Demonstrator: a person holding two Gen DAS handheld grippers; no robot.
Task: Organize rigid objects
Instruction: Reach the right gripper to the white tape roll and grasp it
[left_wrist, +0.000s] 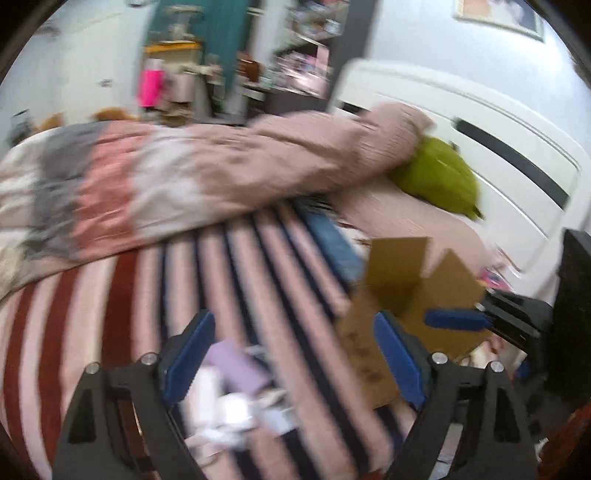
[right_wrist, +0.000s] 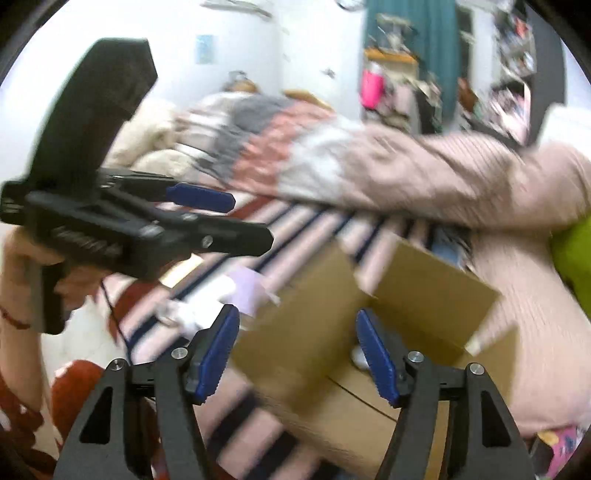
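While blur hides detail, one cardboard box (right_wrist: 373, 317) seemingly sits open.

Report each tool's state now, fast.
Left tool: open, holding nothing, above the striped bedspread.
Right tool: open, holding nothing, over the brown cardboard box.

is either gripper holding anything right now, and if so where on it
Nothing is held. The left gripper is open above the small pale items on the striped bedspread; the right gripper is open over the cardboard box.
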